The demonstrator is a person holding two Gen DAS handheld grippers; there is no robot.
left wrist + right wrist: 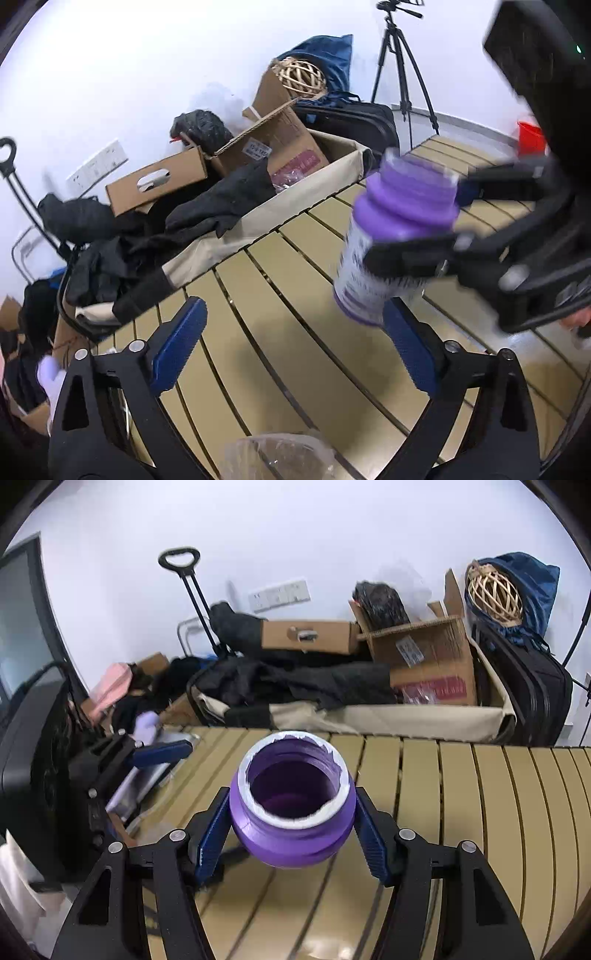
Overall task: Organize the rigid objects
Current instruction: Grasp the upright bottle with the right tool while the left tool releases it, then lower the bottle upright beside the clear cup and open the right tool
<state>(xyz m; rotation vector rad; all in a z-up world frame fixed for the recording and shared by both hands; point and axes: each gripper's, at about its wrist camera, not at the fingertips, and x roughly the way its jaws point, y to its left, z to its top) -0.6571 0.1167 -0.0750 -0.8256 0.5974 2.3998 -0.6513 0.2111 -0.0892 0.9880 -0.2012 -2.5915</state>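
Right hand-held gripper (291,834) is clamped on a purple bottle (291,808), blue pads pressing the neck from both sides. Cap's off, mouth faces the right wrist cam, w/ ragged white foil bits round the rim. The bottle is held up off the slatted tan surface (480,812), not touching it.

From the left wrist cam the same bottle (391,236) shows tilted, white label on the body, purple shoulder up top, kinda motion-blurred so can't read the label. The right hand-held gripper (436,225) comes in from the right side w/ its fingers on either side of the bottle, around the neck and upper body.

Left hand-held gripper (291,347) is spread wide apart, nothing between the pads, just the slats below. Its right pad sits just beside the bottle's base; touching or not, can't tell. Right at the near edge there's a clear crinkly plastic thing (280,458), prob a bag, mostly cut off.

Past the far edge of the surface: a beige fabric bin (406,716) stuffed w/ black clothes (295,686) and cardboard boxes (424,653). Further right, a black suitcase (528,686) w/ a wicker ball (493,592) and blue bag (532,579) on top. A tripod (399,70) stands by the white wall.
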